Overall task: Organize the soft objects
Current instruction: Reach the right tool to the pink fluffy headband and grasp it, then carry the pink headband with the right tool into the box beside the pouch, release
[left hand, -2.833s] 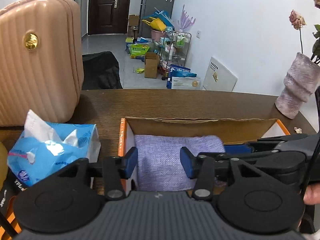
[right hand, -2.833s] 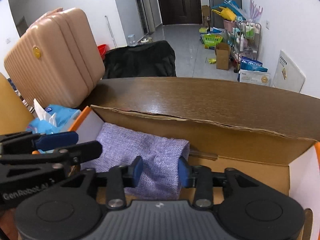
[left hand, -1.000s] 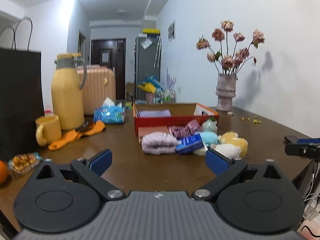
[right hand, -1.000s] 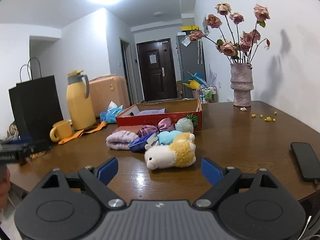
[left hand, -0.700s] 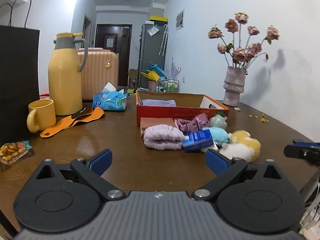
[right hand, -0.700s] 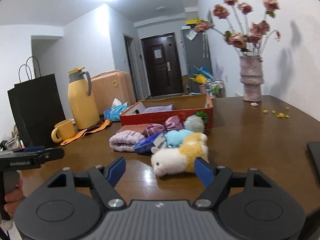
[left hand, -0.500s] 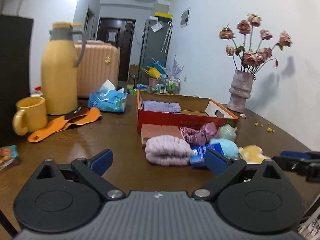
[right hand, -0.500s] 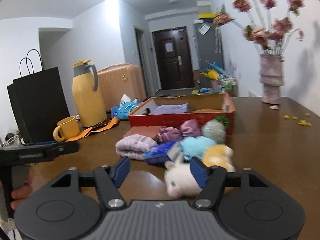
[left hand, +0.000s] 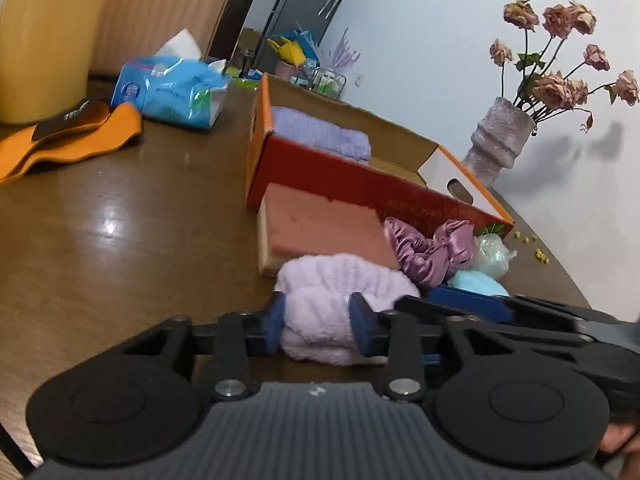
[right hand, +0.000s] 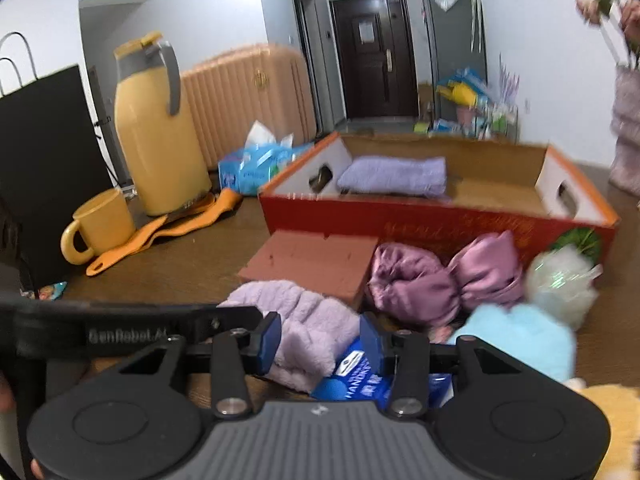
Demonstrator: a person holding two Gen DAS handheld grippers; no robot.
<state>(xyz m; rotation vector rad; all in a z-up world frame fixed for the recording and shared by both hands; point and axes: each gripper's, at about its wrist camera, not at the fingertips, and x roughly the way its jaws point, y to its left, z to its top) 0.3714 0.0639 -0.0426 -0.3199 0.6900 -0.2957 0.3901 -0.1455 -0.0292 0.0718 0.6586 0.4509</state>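
A fluffy lilac towel roll lies on the brown table in front of a red cardboard box. My left gripper has its two blue pads around the near end of the roll, pressing it. My right gripper straddles the other end of the same roll next to a blue packet. A folded purple cloth lies inside the box; it also shows in the right wrist view. A purple satin scrunchie, a light-blue plush and a mesh sponge lie beside the roll.
A pink sponge block lies against the box front. A yellow jug, yellow mug, orange strap, tissue pack, black bag and flower vase stand around. A yellow plush is at the lower right.
Both grippers have moved forward from the table's near side to the lilac towel roll and narrowed their jaws around its two ends.
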